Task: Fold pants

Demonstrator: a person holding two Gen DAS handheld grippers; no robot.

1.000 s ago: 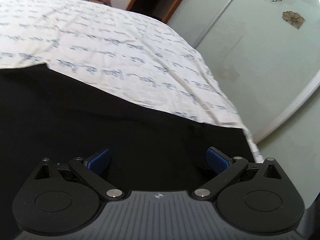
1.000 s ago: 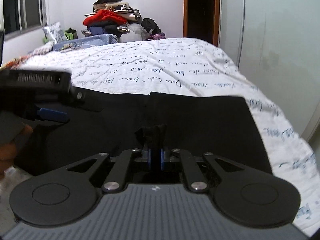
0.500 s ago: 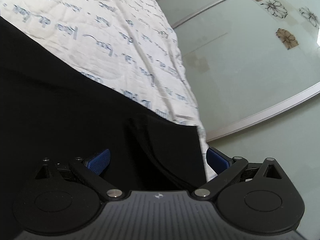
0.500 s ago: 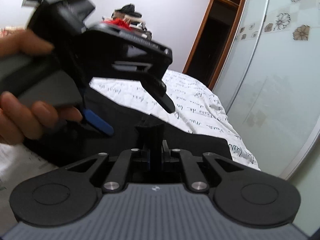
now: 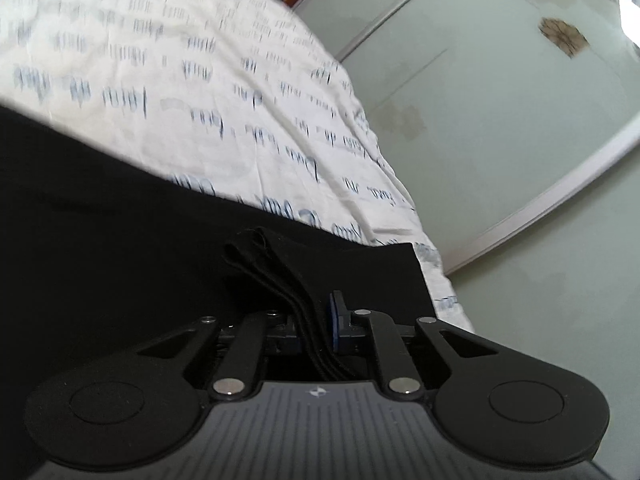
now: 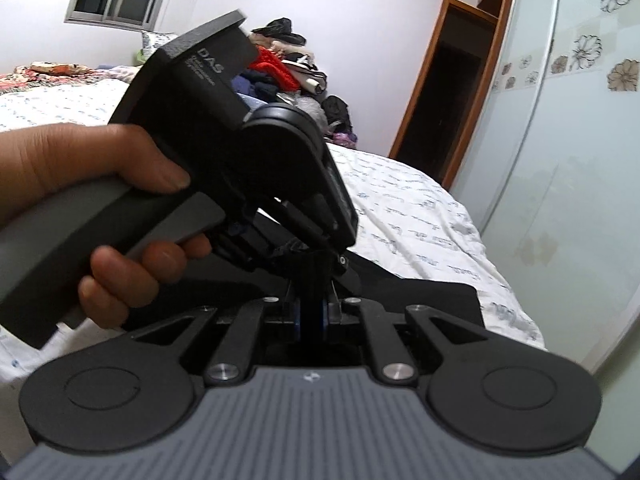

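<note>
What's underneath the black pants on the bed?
The black pants lie on a white bedsheet printed with blue script, visible beyond their edge. The sheet directly under them is covered. Both grippers, left and right, pinch bunched fabric.

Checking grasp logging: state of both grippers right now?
Left gripper: closed, pinching a bunched edge of the black pants.
Right gripper: closed on the pants too.
</note>
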